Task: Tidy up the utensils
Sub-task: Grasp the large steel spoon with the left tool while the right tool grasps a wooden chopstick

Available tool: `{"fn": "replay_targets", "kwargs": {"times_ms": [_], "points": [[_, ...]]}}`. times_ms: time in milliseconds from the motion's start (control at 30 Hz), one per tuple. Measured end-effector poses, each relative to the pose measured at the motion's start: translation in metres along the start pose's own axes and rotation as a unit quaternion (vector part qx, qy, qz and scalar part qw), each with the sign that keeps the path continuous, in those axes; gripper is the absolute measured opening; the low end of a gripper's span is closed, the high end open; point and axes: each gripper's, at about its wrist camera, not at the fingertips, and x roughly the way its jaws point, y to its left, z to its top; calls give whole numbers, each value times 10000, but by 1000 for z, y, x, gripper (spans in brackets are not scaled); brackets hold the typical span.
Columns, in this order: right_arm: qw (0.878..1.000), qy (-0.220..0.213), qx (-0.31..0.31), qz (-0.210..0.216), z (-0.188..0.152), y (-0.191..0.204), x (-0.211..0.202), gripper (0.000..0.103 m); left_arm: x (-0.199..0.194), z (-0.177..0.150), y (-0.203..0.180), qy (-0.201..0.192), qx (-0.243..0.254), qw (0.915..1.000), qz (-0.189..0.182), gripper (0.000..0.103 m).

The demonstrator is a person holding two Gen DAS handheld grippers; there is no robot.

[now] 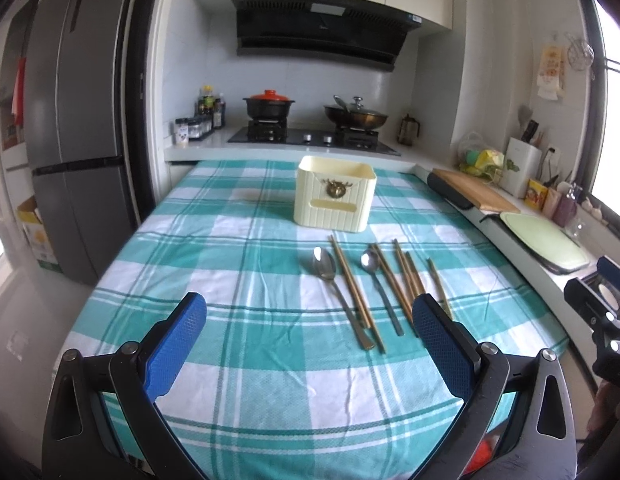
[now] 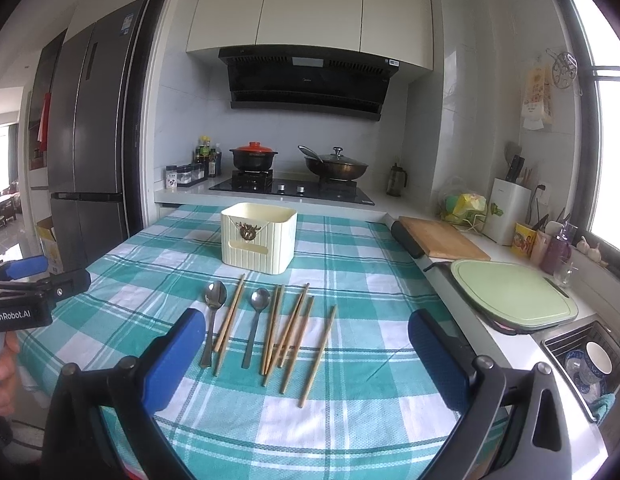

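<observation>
A cream utensil holder (image 1: 336, 193) stands upright on the teal checked tablecloth (image 1: 229, 264); it also shows in the right wrist view (image 2: 258, 237). In front of it lie two metal spoons (image 1: 325, 268) (image 1: 370, 262) and several wooden chopsticks (image 1: 356, 292), side by side. In the right wrist view the spoons (image 2: 215, 296) (image 2: 259, 300) and chopsticks (image 2: 287, 332) lie between the fingers, further off. My left gripper (image 1: 310, 312) is open and empty, above the near cloth, left of the utensils. My right gripper (image 2: 305, 328) is open and empty, near the utensils' handle ends.
A stove with a black pot (image 1: 268, 105) and a wok (image 1: 356, 115) stands behind the table. On the right counter lie a wooden board (image 2: 442, 238) and a green board (image 2: 512, 294), with a sink (image 2: 590, 360) holding dishes. A fridge (image 1: 77, 120) stands at the left.
</observation>
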Motion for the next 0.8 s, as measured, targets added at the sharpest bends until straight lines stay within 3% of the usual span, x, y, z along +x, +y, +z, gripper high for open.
{"fn": "replay_targets", "kwargs": {"times_ms": [200, 400, 600, 800], "points": [[9996, -98, 237, 148, 0, -12, 10, 103, 14, -3, 1, 128, -151, 9998, -97, 102], [9986, -389, 324, 133, -3, -24, 19, 103, 39, -6, 2, 554, -176, 9983, -66, 102], [9996, 6, 263, 133, -11, -26, 46, 103, 62, -11, -5, 845, 117, 9963, 39, 103], [9989, 427, 175, -14, -19, -30, 68, 103, 89, -4, 0, 1083, -23, 9935, -340, 103]]}}
